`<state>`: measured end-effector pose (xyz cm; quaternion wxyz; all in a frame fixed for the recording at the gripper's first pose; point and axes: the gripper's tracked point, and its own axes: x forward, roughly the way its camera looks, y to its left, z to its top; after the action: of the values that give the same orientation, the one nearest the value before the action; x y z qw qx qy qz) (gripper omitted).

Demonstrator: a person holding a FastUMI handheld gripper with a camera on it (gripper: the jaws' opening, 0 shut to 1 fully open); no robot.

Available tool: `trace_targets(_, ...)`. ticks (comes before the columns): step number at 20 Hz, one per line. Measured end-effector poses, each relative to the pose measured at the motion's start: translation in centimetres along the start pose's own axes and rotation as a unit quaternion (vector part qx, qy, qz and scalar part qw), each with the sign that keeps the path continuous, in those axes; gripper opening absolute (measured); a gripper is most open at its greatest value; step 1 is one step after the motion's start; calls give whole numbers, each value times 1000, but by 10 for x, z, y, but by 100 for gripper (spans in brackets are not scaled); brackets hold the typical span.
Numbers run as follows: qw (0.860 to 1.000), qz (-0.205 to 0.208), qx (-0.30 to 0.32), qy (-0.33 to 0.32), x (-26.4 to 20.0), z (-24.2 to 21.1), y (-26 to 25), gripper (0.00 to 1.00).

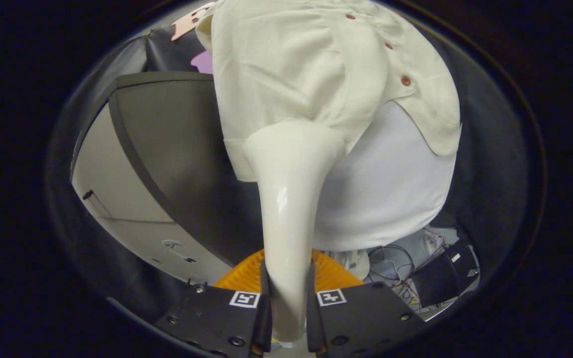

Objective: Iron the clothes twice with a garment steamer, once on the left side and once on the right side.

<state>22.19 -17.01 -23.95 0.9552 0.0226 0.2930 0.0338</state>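
Claw: both fingers press on the handle of the garment steamer, one on each side, clamped tight on it.

Garment steamer: glossy cream-white body runs straight ahead from between the fingers and widens into a flared head. The head lies against the lower left part of the shirt, at about the hem; whether it presses the cloth or only touches cannot be told.

Shirt: cream, short-sleeved, with reddish-brown buttons down the placket, which sits to the right of the steamer head. It hangs on a white torso form, whose bare lower part shows below the hem, right of the steamer.

Surroundings: an orange ribbed part sits just behind the fingers, either side of the handle. A dark grey panel stands left of the shirt. Tangled cables and a black box lie on the floor beyond the right finger, under the form.
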Motion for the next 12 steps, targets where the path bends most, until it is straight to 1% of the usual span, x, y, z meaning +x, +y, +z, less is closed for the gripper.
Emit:
trace_targets(3,1000,0,4,-1,-14,-5,1,28)
trace_targets(6,1000,14,-2,-25,-44,10,7,25)
trace_targets(9,998,30,5,-62,-80,40,13,25)
trace_targets(12,995,28,-4,-93,-112,79,2,25)
